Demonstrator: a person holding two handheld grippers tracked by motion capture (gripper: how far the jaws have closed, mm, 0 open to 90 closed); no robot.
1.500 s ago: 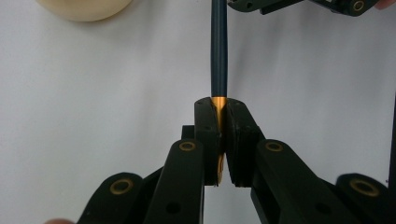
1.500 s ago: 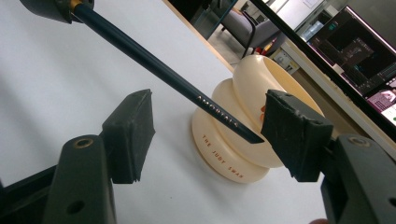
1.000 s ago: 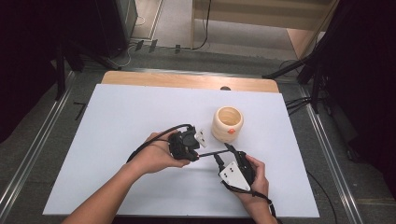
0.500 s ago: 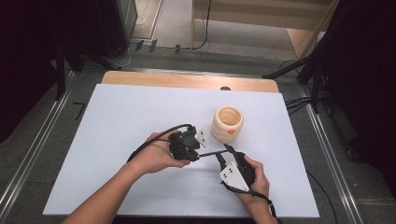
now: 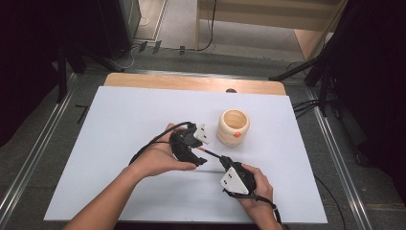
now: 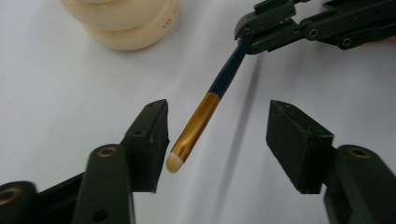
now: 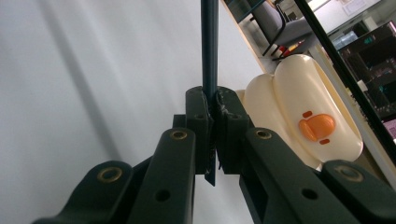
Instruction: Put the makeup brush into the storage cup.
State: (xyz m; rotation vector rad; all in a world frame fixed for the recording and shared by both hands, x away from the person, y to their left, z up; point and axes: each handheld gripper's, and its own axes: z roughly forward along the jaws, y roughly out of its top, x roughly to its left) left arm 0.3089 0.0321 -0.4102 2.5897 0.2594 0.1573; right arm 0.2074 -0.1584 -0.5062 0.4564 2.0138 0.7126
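Here, right gripper [image 7: 211, 135] jaws clamped on brush [image 6: 205, 109], left gripper [image 6: 217, 140] jaws wide.

Obstacle: cream duck-faced holder [image 5: 233, 127], right of centre on white table [image 5: 119, 120]; brush [image 6: 205, 109] spans between grippers. Left half open.

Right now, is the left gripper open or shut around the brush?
Open. In the left gripper view, the left gripper has its jaws spread apart, with the brush passing between them, its gold end near one jaw; contact unclear.
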